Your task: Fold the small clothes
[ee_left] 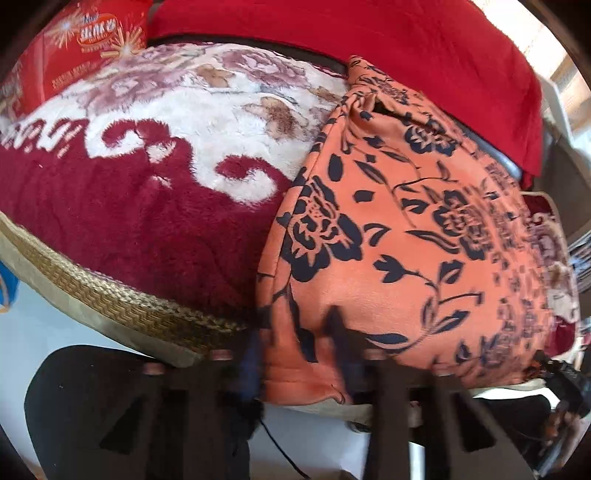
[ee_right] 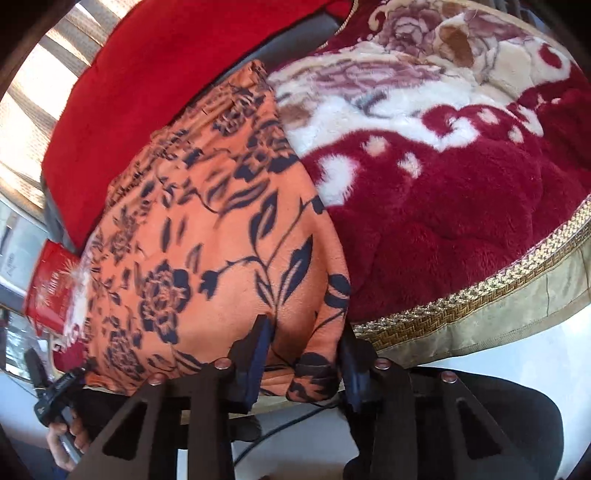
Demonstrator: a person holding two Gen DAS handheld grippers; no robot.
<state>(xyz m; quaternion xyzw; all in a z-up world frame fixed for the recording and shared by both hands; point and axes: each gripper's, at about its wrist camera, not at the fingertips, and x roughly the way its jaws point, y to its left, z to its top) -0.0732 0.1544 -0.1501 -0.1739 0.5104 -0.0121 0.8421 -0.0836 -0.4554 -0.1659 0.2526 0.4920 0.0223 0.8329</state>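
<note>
An orange floral garment (ee_right: 207, 236) lies on a plush maroon blanket (ee_right: 443, 206), its long axis running from 6 toward 12 o'clock in the right view. The right gripper (ee_right: 303, 363) has its fingers apart, straddling the near hem. The left gripper (ee_left: 299, 354) is blurred at the hem; its state cannot be told. Bare blanket lies beside the garment, a red cushion (ee_left: 369, 29) beyond.
</note>
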